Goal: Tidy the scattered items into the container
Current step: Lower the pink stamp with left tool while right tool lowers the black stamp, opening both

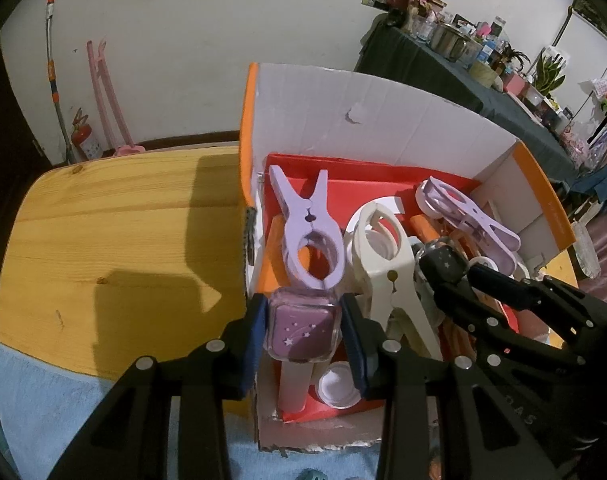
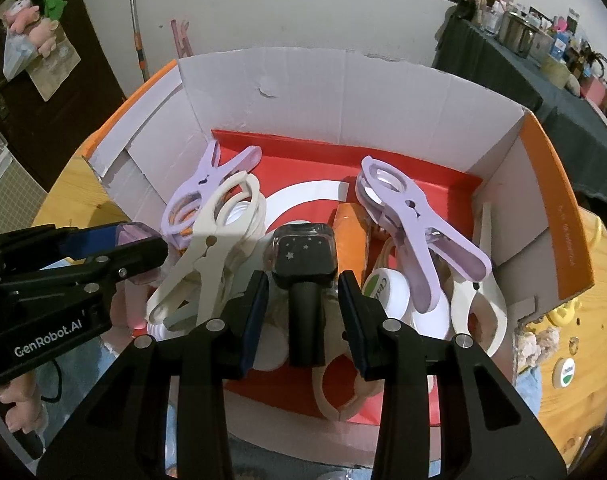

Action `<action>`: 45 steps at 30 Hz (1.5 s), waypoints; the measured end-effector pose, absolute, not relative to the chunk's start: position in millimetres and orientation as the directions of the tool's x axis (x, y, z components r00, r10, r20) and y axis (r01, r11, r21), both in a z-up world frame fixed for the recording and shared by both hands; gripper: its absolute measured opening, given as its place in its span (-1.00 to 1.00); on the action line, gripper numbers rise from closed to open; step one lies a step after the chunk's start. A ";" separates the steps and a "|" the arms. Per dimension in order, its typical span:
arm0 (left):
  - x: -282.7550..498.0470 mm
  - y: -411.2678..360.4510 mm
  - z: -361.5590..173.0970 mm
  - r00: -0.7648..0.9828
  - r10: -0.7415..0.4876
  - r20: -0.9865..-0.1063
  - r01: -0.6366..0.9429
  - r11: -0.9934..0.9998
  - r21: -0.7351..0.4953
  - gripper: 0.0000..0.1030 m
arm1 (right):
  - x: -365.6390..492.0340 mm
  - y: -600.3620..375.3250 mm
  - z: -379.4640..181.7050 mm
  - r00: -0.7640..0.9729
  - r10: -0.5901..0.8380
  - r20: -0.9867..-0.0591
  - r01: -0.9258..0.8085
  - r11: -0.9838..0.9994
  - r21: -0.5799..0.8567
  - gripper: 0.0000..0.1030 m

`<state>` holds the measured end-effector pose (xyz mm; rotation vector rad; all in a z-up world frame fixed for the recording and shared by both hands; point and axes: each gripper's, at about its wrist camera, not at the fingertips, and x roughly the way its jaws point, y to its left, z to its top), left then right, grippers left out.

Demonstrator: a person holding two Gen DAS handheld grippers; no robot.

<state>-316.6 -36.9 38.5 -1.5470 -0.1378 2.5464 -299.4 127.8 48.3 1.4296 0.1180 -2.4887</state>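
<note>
Glass, I judge, makes the purple nail-polish bottle (image 1: 302, 330) slippery: my left gripper (image 1: 302, 334) pinches its sides at six o'clock, while my right gripper (image 2: 303, 312) gapes around the black bottle (image 2: 305, 258).

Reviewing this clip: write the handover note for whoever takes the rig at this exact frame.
Left gripper: shut on the purple bottle, held over the box's near-left corner.
Right gripper: jaws open around the black bottle, inside the box.
Done: lilac clips, cream clips and small jars lie in the box.
Left: release both bottles; a yellow item and a green-lidded jar remain on the table.
</note>
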 end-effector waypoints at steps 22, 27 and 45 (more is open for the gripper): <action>-304.4 -36.8 59.5 -0.497 0.155 -0.854 -0.093 -0.988 -0.125 -0.24 | -276.6 131.3 68.1 -0.512 -0.200 -0.835 0.273 -0.960 0.062 -0.33; -305.1 -38.6 68.2 -0.514 0.148 -0.845 -0.091 -0.989 -0.119 -0.24 | -272.4 132.6 72.8 -0.519 -0.202 -0.831 0.276 -0.959 0.061 -0.33; -269.3 -44.3 74.7 -0.515 0.159 -0.842 -0.108 -0.987 -0.120 -0.24 | -231.0 143.6 96.4 -0.552 -0.226 -0.802 0.303 -0.951 0.059 -0.32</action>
